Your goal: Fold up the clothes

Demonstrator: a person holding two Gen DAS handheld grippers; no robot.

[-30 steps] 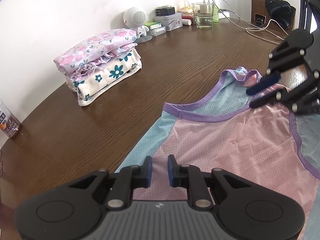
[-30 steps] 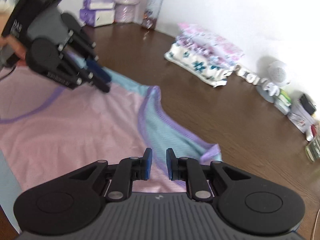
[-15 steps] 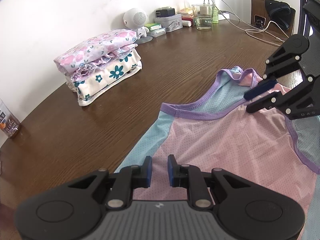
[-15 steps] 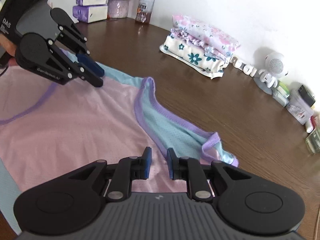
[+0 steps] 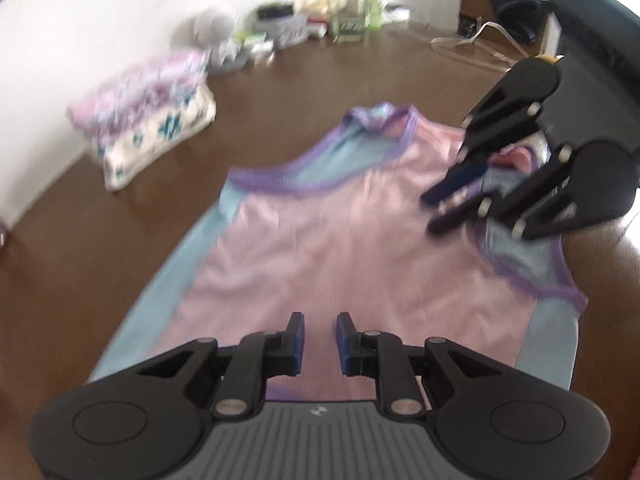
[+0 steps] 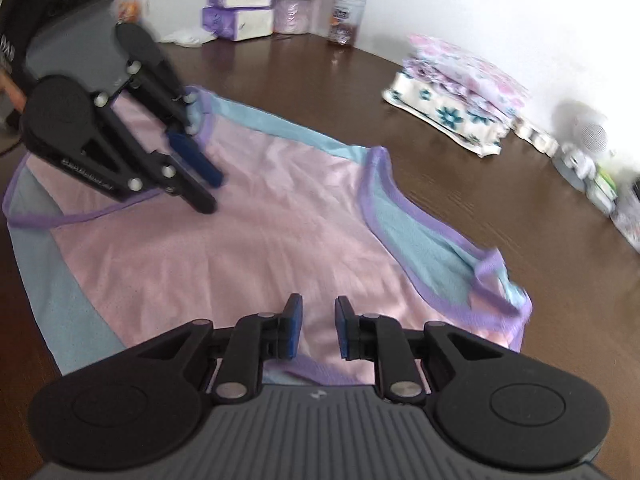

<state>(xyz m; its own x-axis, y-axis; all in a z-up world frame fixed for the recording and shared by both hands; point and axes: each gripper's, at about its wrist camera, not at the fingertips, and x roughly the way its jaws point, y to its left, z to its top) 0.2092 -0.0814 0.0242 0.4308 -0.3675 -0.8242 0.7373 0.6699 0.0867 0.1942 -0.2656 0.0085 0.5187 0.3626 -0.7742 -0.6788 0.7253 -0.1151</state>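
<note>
On the brown table (image 5: pixel 280 92) the pink and blue tank top (image 5: pixel 328 248) lies flat, its long axis running away from my left gripper (image 5: pixel 319 334), hem near, neck and straps far. My left gripper hovers low over the hem end, its tips a little apart with nothing between them. My right gripper (image 6: pixel 316 328) sits over the strap end, also slightly parted and empty; from there the purple-edged armhole (image 6: pixel 404 236) lies just to its right. Each tool is nearest its own end, both tilted down toward the cloth. I judge the next move is a lengthwise fold. A folded floral stack (image 6: pixel 460 96) waits far off by the wall.
</note>
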